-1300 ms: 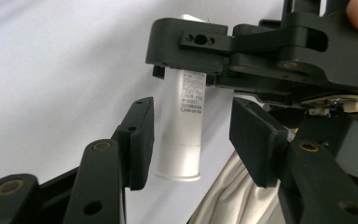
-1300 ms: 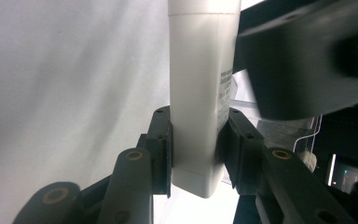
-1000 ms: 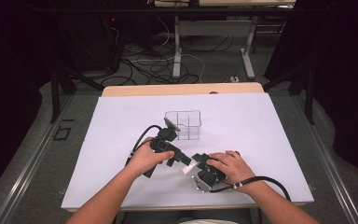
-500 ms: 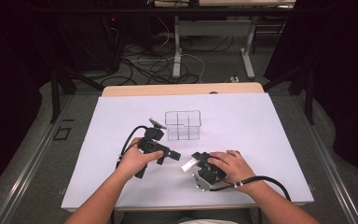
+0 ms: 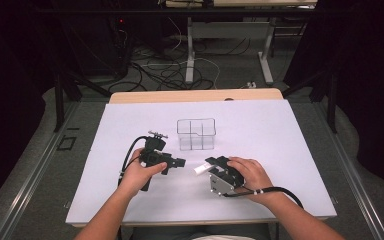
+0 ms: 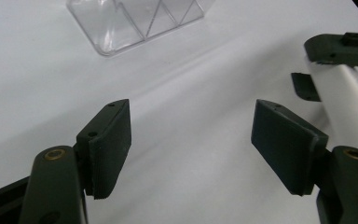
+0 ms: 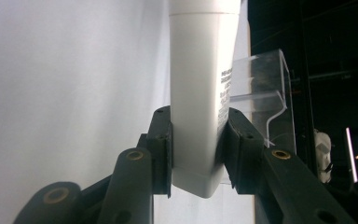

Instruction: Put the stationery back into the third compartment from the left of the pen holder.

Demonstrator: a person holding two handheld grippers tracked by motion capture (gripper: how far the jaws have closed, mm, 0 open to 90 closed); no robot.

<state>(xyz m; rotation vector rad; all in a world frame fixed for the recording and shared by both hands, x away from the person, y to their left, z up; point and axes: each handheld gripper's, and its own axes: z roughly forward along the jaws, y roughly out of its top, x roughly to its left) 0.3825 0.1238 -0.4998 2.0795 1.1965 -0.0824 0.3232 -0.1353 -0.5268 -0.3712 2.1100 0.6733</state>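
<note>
At table centre, right gripper (image 5: 211, 165) clamped on white tube (image 7: 200, 93), left gripper (image 6: 191, 140) at its 9 o'clock, jaws just opening, empty, clear divided box (image 5: 196, 134) at 12 o'clock.

White tube (image 7: 198, 93), clear organizer (image 5: 196, 134), white table (image 5: 280, 130), black grippers.

Left gripper (image 5: 179, 162) held low over table in left hand (image 5: 139, 172), jaws just opened wide, nothing between pads (image 6: 112, 144). Right gripper (image 5: 211, 163) held in right hand (image 5: 245, 172), jaws clamped, forearms entering from below.
</note>
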